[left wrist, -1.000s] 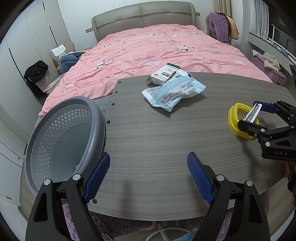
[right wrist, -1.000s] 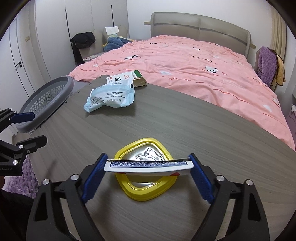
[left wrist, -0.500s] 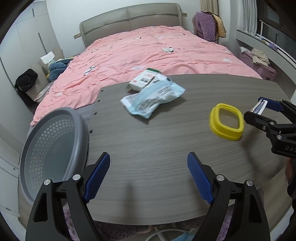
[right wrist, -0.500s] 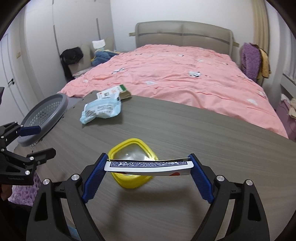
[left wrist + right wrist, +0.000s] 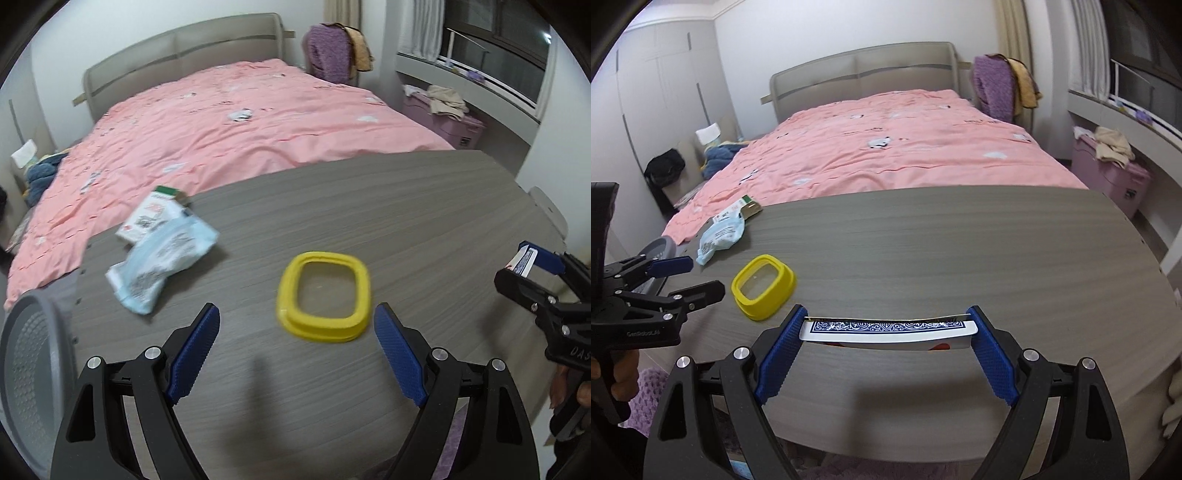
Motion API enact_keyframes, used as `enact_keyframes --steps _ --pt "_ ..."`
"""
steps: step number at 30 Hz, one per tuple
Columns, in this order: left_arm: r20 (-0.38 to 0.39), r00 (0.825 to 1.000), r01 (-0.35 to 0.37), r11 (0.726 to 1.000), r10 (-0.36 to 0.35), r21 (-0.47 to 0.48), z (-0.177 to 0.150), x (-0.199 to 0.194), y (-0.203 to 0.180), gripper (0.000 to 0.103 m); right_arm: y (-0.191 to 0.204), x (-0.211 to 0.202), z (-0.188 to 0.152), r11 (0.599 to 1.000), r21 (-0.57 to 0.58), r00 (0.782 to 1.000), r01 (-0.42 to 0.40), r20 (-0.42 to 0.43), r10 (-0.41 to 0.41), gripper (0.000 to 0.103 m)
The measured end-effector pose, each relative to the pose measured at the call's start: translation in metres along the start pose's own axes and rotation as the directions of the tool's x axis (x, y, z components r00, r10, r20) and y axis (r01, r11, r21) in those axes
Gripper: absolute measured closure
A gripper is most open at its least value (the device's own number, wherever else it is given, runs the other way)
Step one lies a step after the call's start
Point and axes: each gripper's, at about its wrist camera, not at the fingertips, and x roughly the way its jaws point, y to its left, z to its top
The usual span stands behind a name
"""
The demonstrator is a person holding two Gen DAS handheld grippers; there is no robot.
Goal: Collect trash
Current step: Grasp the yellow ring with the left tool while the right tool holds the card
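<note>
1. The left tool (image 5: 295, 328) hung over the near edge of the surface (image 5: 388, 206) with its jaws apart and nothing between them; the yellow lid (image 5: 324, 295) lay just ahead of it, almost on its centre line and a little toward the right finger, so the left hand looked the nearer to it.
2. The right tool (image 5: 888, 328) stood clamped across the width of a playing card (image 5: 886, 332), gripped edge to edge and bowed slightly; the lid (image 5: 764, 286) sat off to its left, beside the left tool (image 5: 685, 280).
3. The lid was a rounded-square yellow frame with a clear middle, lying flat; its longer side seemed to run away from the left tool, though blur made this uncertain.
4. Toward the far left corner lay a crumpled pale-blue packet (image 5: 162, 264) touching a white and green box (image 5: 149, 218); the grey basket (image 5: 26, 373) stood at the near left edge, my guess for where the trash was bound.
</note>
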Motion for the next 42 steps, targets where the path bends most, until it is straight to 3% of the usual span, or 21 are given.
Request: enact_keyframes --steps 6,15,24,26,34,42 --pt "-0.059 0.997 0.043 0.999 -0.044 -0.013 0.01 0.025 -0.011 0.021 -0.012 -0.002 -0.005 0.999 0.052 1.0 0.001 -0.002 -0.001 0.019" --pt "-0.098 0.995 -0.001 1.0 0.003 0.02 0.013 0.047 -0.02 0.021 -0.017 -0.003 -0.009 0.996 0.086 1.0 -0.026 0.008 0.026 0.019" --pt "-0.089 0.996 -0.014 0.999 0.017 0.03 0.014 0.054 -0.023 0.022 -0.021 -0.008 -0.011 0.995 0.098 0.999 -0.034 0.01 0.033 0.019" --pt "-0.093 0.996 -0.009 1.0 0.012 0.024 0.014 0.056 -0.022 0.035 -0.021 -0.009 -0.011 0.994 0.102 0.999 -0.035 0.014 0.034 0.019" --pt "-0.067 0.998 0.009 1.0 -0.01 -0.006 0.012 0.038 -0.016 0.035 -0.018 -0.014 -0.011 0.994 0.1 0.999 -0.04 0.016 0.039 0.019" --pt "0.027 1.0 0.005 0.999 -0.004 -0.045 0.007 -0.005 0.004 0.035 0.005 -0.018 -0.007 0.996 0.058 0.998 -0.061 0.017 0.06 0.019"
